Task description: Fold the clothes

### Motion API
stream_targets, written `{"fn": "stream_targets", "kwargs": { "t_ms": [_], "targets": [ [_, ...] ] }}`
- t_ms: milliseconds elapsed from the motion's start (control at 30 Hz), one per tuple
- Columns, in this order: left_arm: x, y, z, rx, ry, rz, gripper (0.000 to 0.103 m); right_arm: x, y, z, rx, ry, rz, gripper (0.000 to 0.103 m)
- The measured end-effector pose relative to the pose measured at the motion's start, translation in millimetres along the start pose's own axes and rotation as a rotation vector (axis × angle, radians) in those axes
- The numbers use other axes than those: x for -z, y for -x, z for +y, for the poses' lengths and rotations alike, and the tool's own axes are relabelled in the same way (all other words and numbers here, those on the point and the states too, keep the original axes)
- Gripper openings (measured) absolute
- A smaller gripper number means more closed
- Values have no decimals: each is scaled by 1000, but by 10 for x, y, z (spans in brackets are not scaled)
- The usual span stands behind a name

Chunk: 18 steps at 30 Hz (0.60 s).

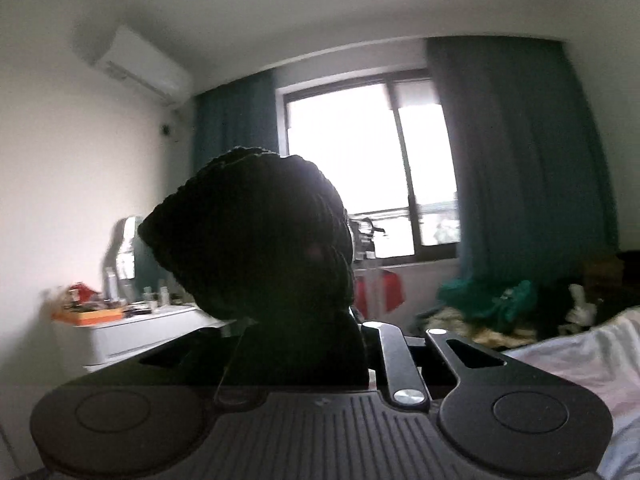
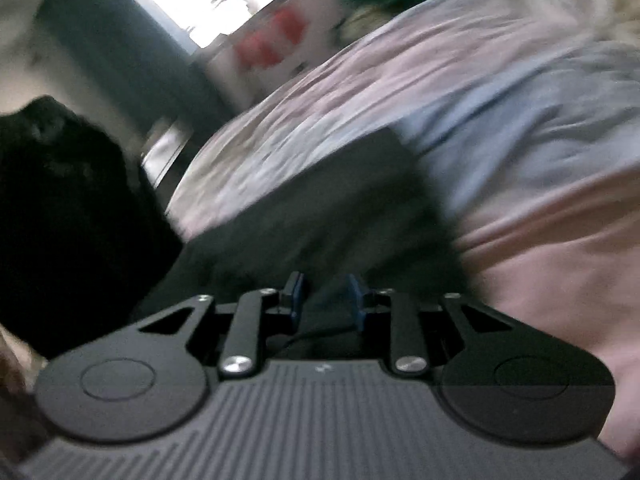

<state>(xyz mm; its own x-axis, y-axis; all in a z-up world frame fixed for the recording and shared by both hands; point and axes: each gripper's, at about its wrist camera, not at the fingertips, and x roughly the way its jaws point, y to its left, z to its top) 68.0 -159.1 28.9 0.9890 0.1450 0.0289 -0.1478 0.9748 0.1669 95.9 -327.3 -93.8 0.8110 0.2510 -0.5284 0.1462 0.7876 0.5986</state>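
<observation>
A black ribbed knit garment (image 1: 256, 248) bunches up at frame centre, hiding the left gripper (image 1: 304, 344), whose grip cannot be told. The right gripper (image 2: 326, 300) stands parted over dark smooth cloth (image 2: 320, 208) on the wrinkled pink bedsheet (image 2: 460, 60).

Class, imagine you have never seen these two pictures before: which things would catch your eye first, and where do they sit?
In the left wrist view, a dark knitted garment bunches up right in front of the camera, silhouetted against the bright window with teal curtains on each side. In the blurred right wrist view, the right claw sits over dark grey cloth, beside the pink bedsheet filling the upper right.
</observation>
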Motion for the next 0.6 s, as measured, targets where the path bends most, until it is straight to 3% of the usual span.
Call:
{"fn": "stream_targets", "kwargs": {
  "t_ms": [33, 133, 200, 300, 367, 400, 500, 533, 600],
  "targets": [
    [-5, 17, -235, 17, -14, -15, 18, -72, 97, -93, 37, -27, -47, 30],
    [396, 30, -882, 90, -162, 34, 23, -208, 289, -352, 71, -126, -156, 30],
    [697, 21, -1223, 150, -268, 90, 26, -246, 332, -501, 85, -193, -178, 30],
    [1000, 77, -1424, 203, -378, 94, 33, -256, 363, -630, 92, -248, -200, 30],
    [1068, 107, -1465, 228, -430, 84, 46, -244, 369, -676, 78, -271, -208, 30],
    [1086, 120, -1461, 251, -452, 89, 59, -239, 366, -707, 55, -294, -208, 30],
    [1086, 85, -1485, 340, -541, 127, 83, -236, 350, -776, -16, -382, -230, 30],
    [1078, 86, -1482, 361, -569, 135, 89, -231, 362, -800, -26, -403, -246, 30],
    [1062, 89, -1476, 404, -624, 150, 90, -238, 387, -830, -41, -428, -268, 29]
  ]
}}
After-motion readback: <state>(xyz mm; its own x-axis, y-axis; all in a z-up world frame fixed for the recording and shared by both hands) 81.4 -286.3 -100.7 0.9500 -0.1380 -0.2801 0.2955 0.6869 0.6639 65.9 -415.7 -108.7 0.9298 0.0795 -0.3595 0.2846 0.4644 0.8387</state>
